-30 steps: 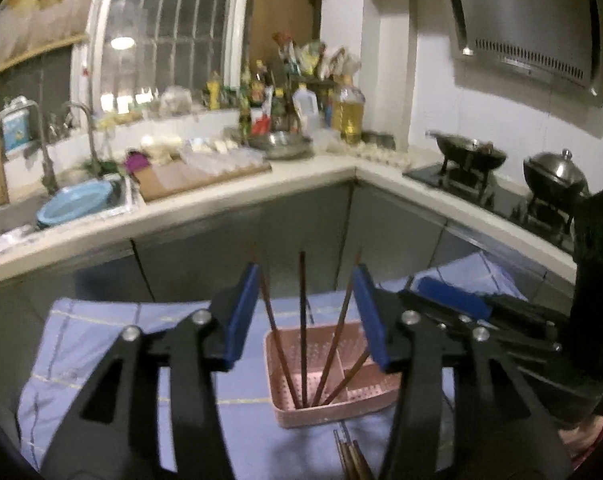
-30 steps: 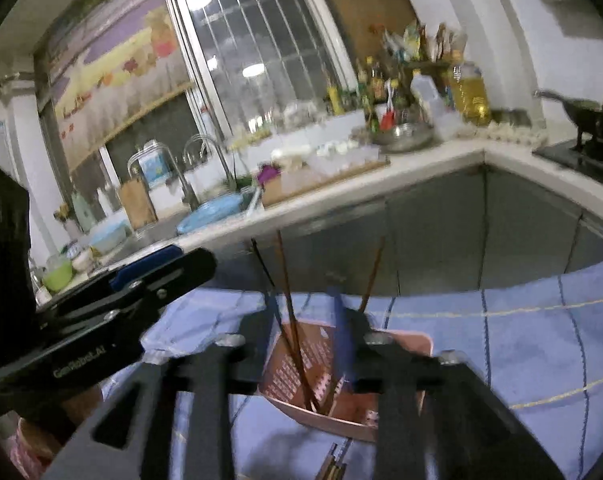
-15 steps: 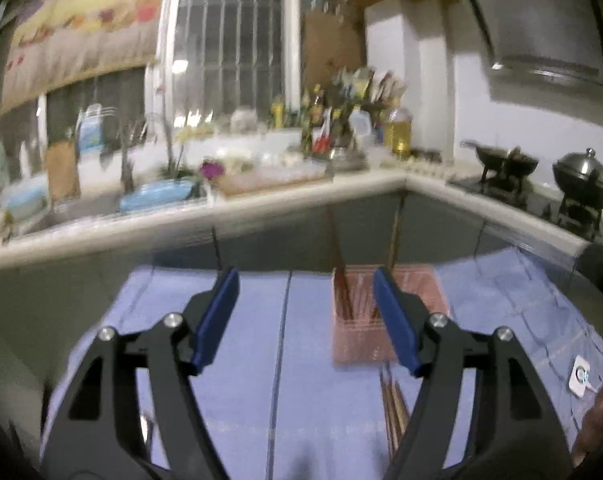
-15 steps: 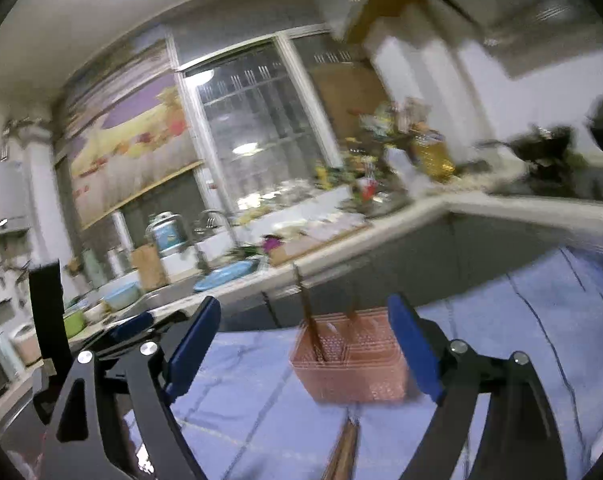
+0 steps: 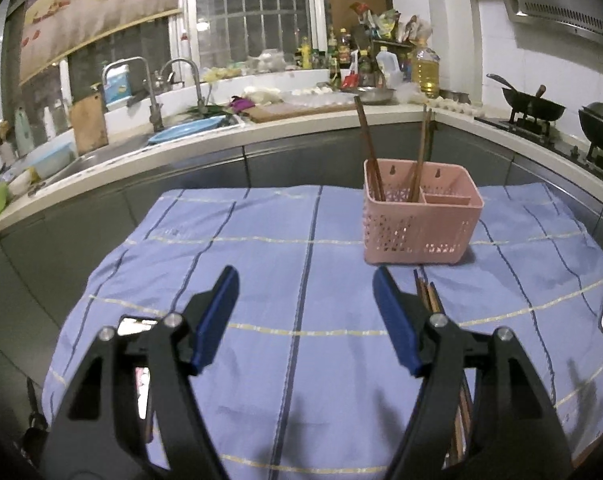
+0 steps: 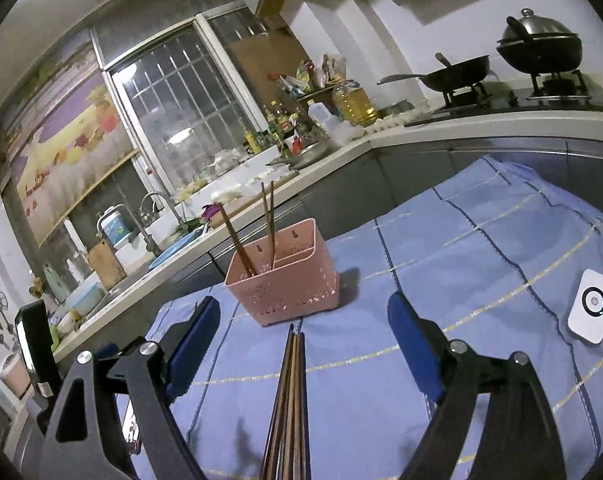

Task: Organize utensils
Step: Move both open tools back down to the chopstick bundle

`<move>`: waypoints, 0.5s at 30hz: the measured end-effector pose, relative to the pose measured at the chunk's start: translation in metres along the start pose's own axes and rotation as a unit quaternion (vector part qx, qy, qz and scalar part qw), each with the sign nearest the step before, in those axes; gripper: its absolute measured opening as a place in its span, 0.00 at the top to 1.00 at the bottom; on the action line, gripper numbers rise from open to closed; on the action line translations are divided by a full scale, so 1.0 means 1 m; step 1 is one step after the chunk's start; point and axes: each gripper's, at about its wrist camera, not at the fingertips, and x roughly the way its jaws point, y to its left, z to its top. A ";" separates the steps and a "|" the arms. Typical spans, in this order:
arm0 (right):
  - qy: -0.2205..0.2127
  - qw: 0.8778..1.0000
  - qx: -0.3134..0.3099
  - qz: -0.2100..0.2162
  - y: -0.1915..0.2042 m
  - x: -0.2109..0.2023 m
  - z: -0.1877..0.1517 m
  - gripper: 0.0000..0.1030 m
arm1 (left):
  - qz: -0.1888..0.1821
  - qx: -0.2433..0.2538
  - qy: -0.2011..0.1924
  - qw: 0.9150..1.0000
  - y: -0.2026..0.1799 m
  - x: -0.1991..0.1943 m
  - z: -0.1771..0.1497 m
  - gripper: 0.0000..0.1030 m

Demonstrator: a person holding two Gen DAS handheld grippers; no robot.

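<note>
A pink perforated basket [image 5: 421,220] [image 6: 289,284] stands on the blue checked cloth [image 5: 261,312], with several brown chopsticks [image 5: 368,152] [image 6: 270,224] upright in its left compartment. A bundle of loose chopsticks [image 6: 289,392] lies on the cloth in front of the basket. In the right wrist view the bundle lies between and below the spread fingers. My right gripper [image 6: 303,304] is open and holds nothing. My left gripper [image 5: 305,280] is open over bare cloth, left of the loose chopsticks [image 5: 427,296], which run under its right finger.
A white device [image 6: 589,312] with a cable lies at the cloth's right edge. Behind the table runs a kitchen counter [image 5: 205,140] with a sink, bottles, and a stove with a wok [image 6: 457,76] and a lidded pot [image 6: 539,48]. The cloth's near-left edge drops off.
Both grippers have drawn back from the basket and sunk toward the cloth, and their jaws stand wider. The basket with its upright chopsticks now lies farther ahead.
</note>
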 end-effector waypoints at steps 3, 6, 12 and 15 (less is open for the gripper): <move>0.006 1.000 -0.008 0.003 0.002 -0.002 -0.005 0.18 | 0.003 0.002 0.002 1.000 0.000 -0.003 -0.004 0.35; 0.010 1.000 -0.014 0.002 0.004 -0.002 -0.010 0.18 | 0.005 0.005 0.003 1.000 -0.002 -0.003 -0.005 0.35; 0.028 1.000 -0.010 -0.009 -0.004 0.003 -0.017 0.18 | -0.002 0.011 0.007 1.000 -0.008 -0.002 -0.009 0.35; 0.036 0.999 -0.013 -0.017 -0.006 0.007 -0.022 0.20 | -0.004 0.012 0.013 1.000 -0.012 0.001 -0.011 0.35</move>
